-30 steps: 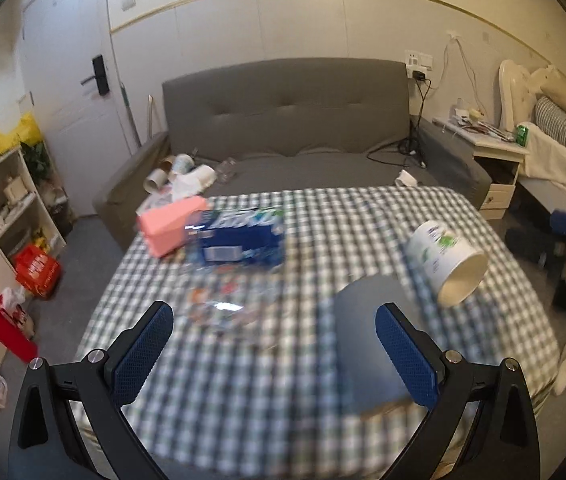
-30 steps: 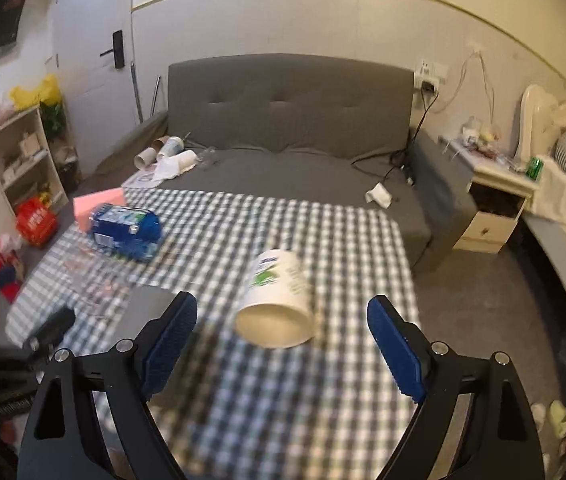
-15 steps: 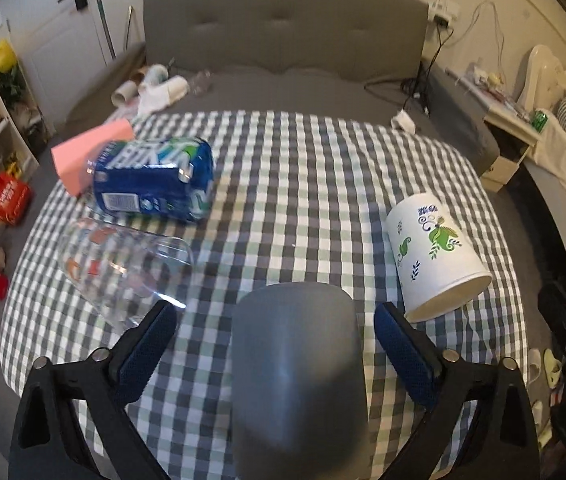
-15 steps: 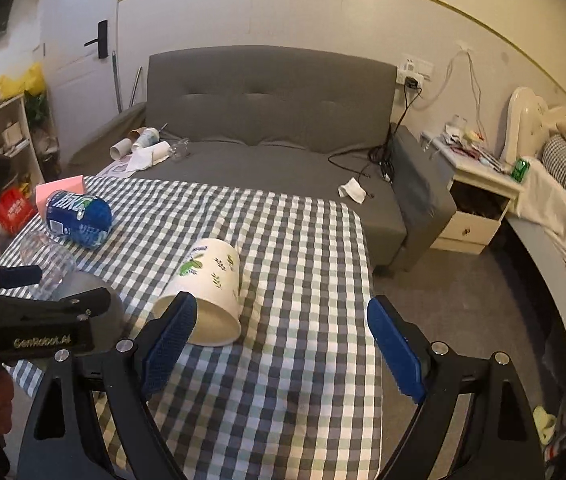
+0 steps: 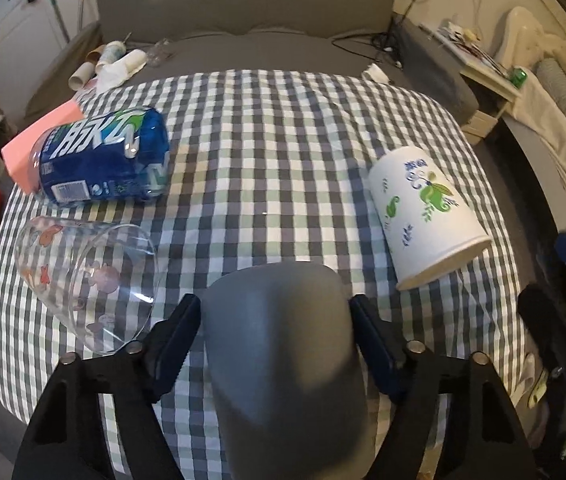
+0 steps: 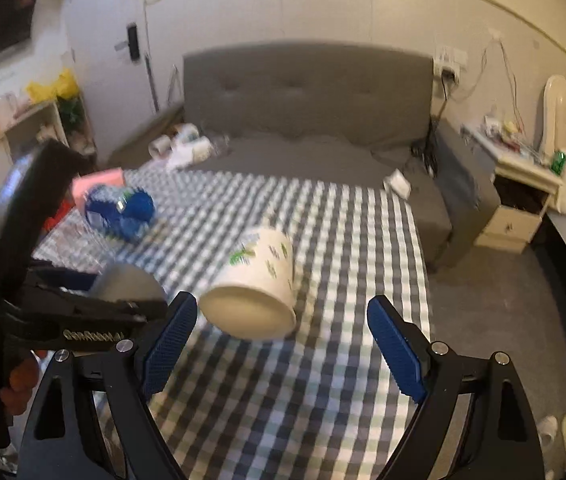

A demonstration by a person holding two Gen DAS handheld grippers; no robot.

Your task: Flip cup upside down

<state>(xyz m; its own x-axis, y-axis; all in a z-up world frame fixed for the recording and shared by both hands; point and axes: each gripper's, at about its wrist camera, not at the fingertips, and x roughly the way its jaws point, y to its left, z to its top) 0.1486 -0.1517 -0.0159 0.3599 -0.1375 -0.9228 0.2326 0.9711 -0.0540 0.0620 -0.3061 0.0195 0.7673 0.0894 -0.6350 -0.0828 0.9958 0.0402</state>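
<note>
A grey cup [image 5: 283, 344] lies on its side on the checked table, closed end pointing away from me. My left gripper [image 5: 275, 316] has closed around it, a blue pad touching each side. The grey cup also shows in the right wrist view [image 6: 127, 284], held in the left gripper. A white paper cup [image 5: 423, 208] with green leaf prints lies on its side to the right, mouth toward me; in the right wrist view the paper cup [image 6: 255, 284] lies just beyond my right gripper [image 6: 279, 336], which is open and empty.
A clear glass tumbler [image 5: 83, 276] lies on its side at the left. A blue bottle [image 5: 103, 160] and a pink block [image 5: 39, 140] lie behind it. A grey sofa [image 5: 243, 32] stands beyond the table; a bedside cabinet [image 6: 523, 196] stands at the right.
My left gripper has come down over the grey cup and its jaws have closed onto its sides. My right gripper has shifted so the paper cup sits between its open fingers.
</note>
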